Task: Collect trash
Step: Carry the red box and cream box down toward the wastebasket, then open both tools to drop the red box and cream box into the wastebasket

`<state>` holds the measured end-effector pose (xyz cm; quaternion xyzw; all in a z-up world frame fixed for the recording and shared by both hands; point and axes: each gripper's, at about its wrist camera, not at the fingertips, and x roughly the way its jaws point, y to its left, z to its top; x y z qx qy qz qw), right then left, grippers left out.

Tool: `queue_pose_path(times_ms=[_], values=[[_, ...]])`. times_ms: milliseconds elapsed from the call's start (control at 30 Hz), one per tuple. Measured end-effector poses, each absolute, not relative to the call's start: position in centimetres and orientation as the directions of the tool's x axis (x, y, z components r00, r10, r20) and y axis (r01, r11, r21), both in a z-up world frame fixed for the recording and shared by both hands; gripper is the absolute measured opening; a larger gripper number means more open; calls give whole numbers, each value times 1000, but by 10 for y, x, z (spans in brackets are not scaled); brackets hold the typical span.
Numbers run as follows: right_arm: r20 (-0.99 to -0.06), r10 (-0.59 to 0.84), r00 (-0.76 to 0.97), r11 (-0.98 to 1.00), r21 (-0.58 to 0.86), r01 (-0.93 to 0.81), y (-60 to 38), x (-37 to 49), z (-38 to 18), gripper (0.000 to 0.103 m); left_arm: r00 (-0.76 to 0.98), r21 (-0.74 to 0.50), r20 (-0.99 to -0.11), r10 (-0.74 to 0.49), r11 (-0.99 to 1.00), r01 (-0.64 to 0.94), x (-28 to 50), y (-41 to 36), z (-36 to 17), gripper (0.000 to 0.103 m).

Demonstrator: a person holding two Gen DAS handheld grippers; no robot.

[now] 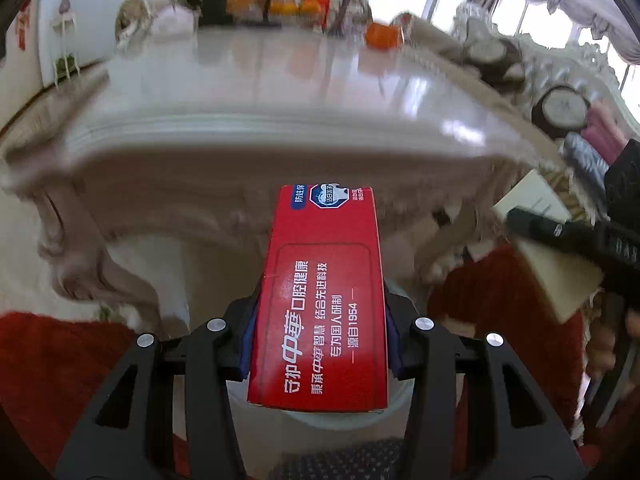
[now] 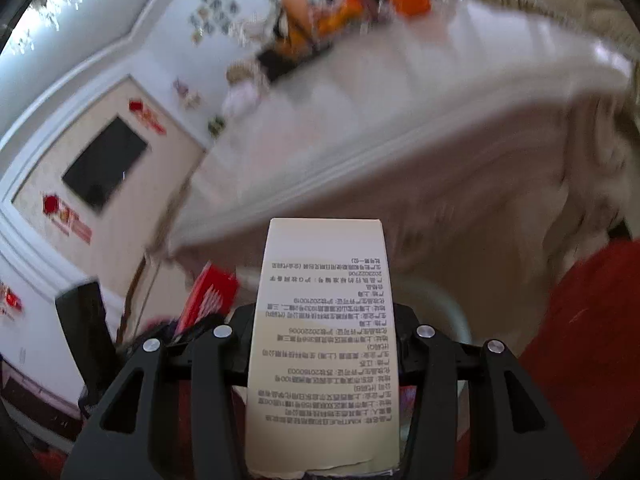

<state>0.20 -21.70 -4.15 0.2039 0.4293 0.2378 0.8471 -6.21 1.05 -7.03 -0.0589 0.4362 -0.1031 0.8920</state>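
Observation:
My left gripper (image 1: 320, 336) is shut on a red toothpaste box (image 1: 324, 280), which sticks out forward between the blue-padded fingers. My right gripper (image 2: 324, 336) is shut on a cream box (image 2: 324, 320) printed with small black text. Each view catches the other hand: the cream box (image 1: 556, 280) shows at the right with a black finger (image 1: 560, 232) across it, and the red box (image 2: 210, 296) shows at the left. Both boxes hang below the table's edge, over a white round rim (image 2: 448, 304) that looks like a bin (image 1: 396, 408).
An ornate cream table (image 1: 280, 92) with a glossy top fills the background, with orange packets (image 1: 382, 34) and other blurred items at its far end. Red carpet (image 2: 580, 340) covers the floor. A dark screen (image 2: 104, 160) hangs on the left wall.

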Motion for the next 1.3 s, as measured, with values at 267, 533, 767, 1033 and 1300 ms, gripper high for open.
queue_pose_path(times_ms=[267,533,767,1033,1300], values=[[-845,424,326,904,372,-211,-168,29,-143,44,449,-147,-875,-183,983,113,-34,-1,-151,47],[-913,276,299,952,217,-215,-156,60,-188,44,352,-85,-926,-133,985,149,-2,-21,-209,47],[-932,234,277,958,171,-231,-148,61,-206,45,291,-105,-945,-151,981,166,4,-29,-225,51],[-951,163,262,976,116,-185,-149,59,-216,68,263,-47,-962,-77,992,119,6,-23,-235,72],[-952,172,253,977,133,-167,-151,57,-221,95,277,-14,-959,-53,990,141,1,-25,-234,82]])
